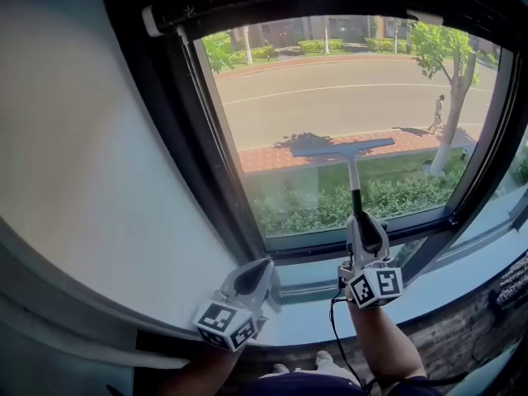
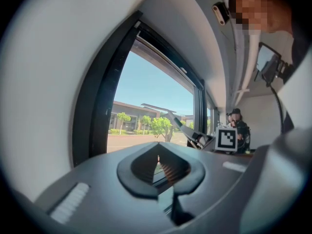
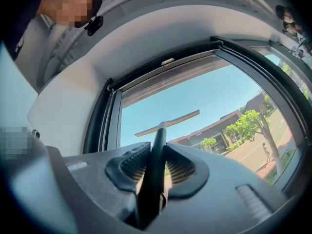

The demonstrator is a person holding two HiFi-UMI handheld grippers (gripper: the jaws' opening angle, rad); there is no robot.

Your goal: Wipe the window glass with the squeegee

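Black squeegee (image 1: 350, 162), dark window frame (image 1: 216, 172)

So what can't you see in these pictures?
- Head view: whether the squeegee blade touches the window glass; nothing shows it side-on.
- Right gripper view: the handle's lower end, hidden between the jaws of the right gripper.
- Head view: the person walking outside, too small for detail.
- All views: whether the glass is wet or dirty; no marks show.
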